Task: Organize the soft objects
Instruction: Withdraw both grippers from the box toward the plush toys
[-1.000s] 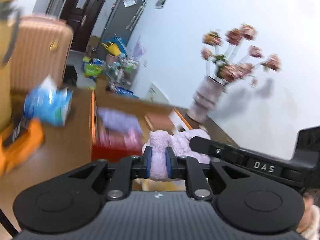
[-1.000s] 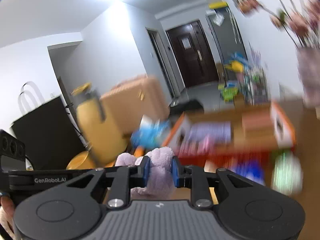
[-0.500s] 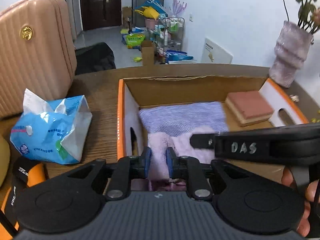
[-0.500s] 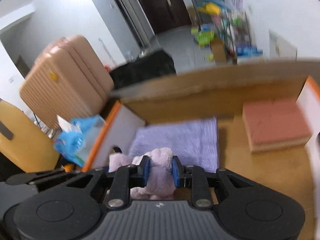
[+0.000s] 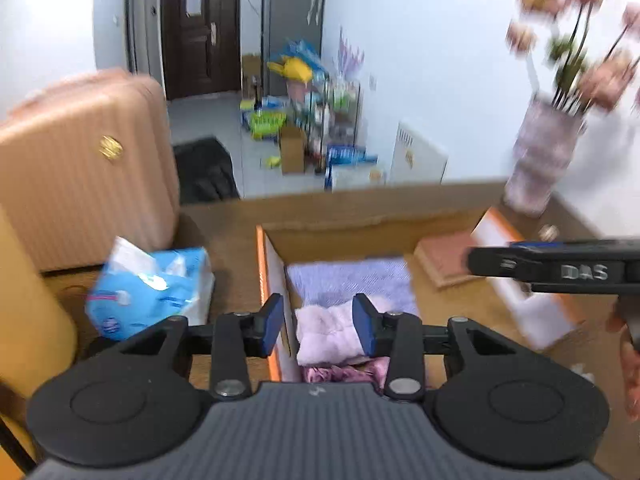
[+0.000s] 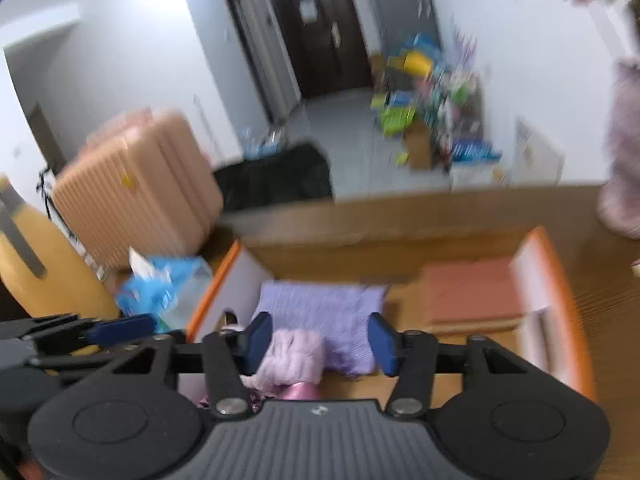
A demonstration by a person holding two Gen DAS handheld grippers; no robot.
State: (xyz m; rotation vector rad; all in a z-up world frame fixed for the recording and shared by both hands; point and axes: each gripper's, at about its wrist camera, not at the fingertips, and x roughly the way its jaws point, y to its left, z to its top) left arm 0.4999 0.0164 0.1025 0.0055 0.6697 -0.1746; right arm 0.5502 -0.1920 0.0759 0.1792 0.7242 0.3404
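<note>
Your wooden desk (image 5: 232, 236) carries an open cardboard box (image 5: 262, 264) with orange edges, and inside it a folded lilac cloth (image 5: 348, 280) lies flat beside a pinkish-brown block (image 5: 440, 260) at the far right corner. Outside the box's left wall sits a blue tissue pack (image 5: 152, 288), with a peach suitcase (image 5: 80, 168) behind it and a vase of pink flowers (image 5: 540, 156) at the desk's far right. The task's thing, a pale lilac plush toy (image 5: 328, 332), lies in the near left corner of the box, just beside the orange-edged wall and overlapping the front of the lilac cloth. It looks fluffy and limp, with a darker pink satin patch showing beneath it in both wrist views. Your left claw (image 5: 318, 322) is opening, its blue pads standing clear of the fur on both sides with the toy between them; one pad hangs outside the box wall. Your right claw (image 6: 320, 340) is opening too, released, with the toy sitting against its left pad and a wide gap to the right one. The risk from here, as it appears: fur could snag on a pad as you withdraw and drag the toy back out, and the left claw's outer finger could catch the box wall and shove the box across the desk.
</note>
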